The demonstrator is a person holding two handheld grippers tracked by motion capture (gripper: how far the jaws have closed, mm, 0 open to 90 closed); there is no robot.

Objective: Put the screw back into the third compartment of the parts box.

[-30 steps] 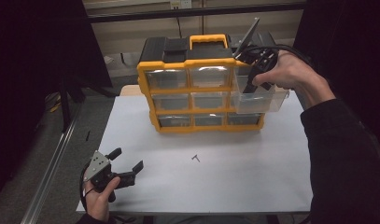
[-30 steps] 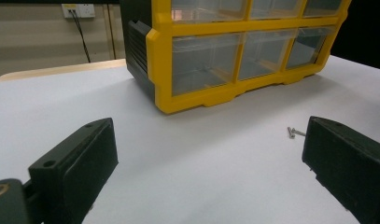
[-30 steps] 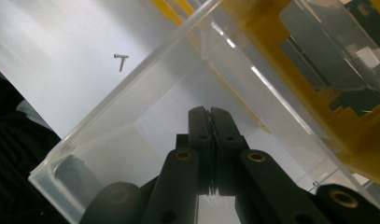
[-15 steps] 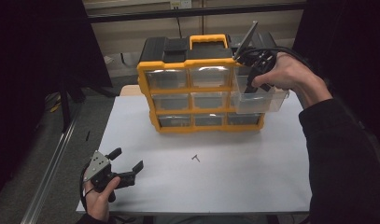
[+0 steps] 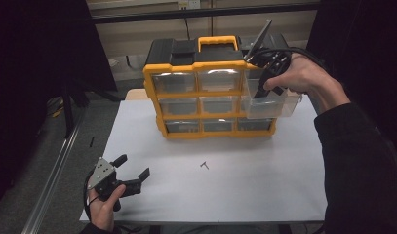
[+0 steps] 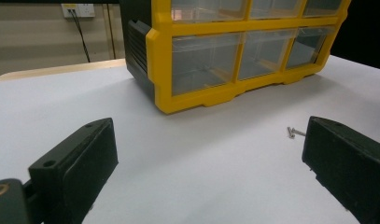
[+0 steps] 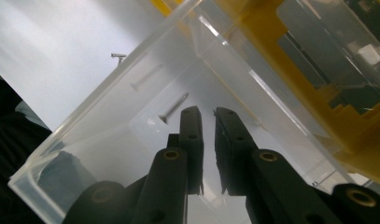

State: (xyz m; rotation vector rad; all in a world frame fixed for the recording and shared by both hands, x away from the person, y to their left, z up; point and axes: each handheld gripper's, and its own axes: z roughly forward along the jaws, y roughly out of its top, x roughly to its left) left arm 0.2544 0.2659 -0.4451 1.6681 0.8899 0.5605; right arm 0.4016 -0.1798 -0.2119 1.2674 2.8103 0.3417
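Right gripper dipped into clear drawer, pulled out from right column of yellow organizer at far side of white table. Jaws just been opening, narrow gap, nothing between them. Screw loose on drawer floor just beyond tips. Left gripper at near left, spread wide, released, grasping nothing. Second screw on table near middle, well apart from both.

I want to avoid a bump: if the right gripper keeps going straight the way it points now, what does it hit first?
Most likely the floor of the clear pulled-out drawer. The right gripper points down into it, jaws a narrow gap apart with nothing between them. A screw lies just beside the tips, probably off that line.
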